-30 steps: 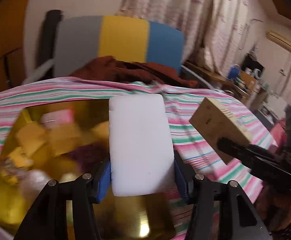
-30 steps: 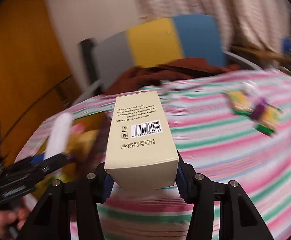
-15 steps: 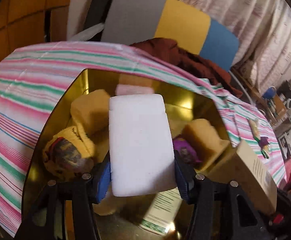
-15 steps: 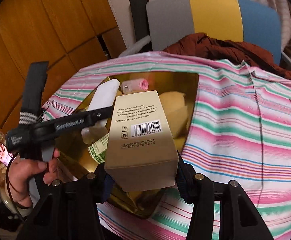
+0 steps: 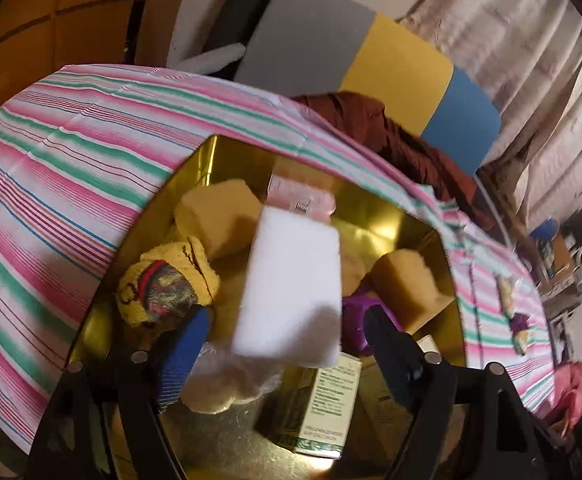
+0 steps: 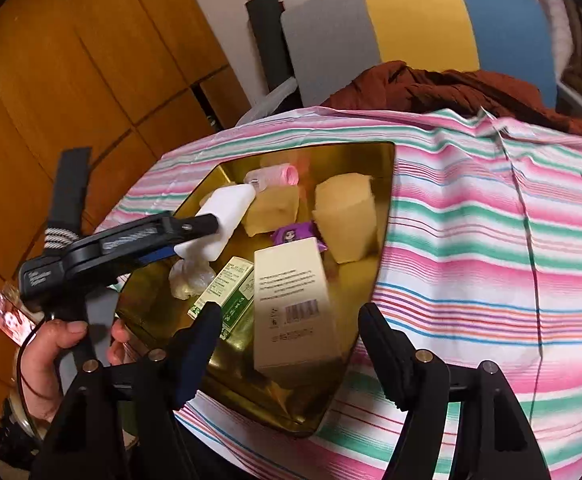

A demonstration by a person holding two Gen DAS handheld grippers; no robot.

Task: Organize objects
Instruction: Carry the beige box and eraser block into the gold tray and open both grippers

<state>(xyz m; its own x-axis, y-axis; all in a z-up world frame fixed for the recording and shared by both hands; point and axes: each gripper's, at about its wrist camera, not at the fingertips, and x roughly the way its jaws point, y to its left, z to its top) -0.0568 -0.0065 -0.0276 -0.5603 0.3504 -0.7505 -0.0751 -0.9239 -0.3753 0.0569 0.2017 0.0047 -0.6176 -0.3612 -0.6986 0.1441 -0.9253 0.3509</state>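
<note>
I see left gripper (image 5: 287, 332) jaws opening, white sponge block (image 5: 291, 288) loose between them, tilted over the gold tray (image 5: 391, 216). Right gripper (image 6: 287, 328) also opening; beige box (image 6: 295, 304) free between its jaws, in the tray beside the green box (image 6: 227, 292).

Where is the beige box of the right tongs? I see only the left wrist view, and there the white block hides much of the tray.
Observer: The beige box is between the right tongs, over the near part of the gold tray. The jaws are opening and the pads do not touch it.
Operator: Which face is up?
Observer: The face with the barcode.
Operator: What lies next to it?
Observer: The green box, just beside it on the picture's left.
Operator: What holds my left tongs?
Observer: A hand grips the handle of the left tongs, outside the tray's left edge.
</note>
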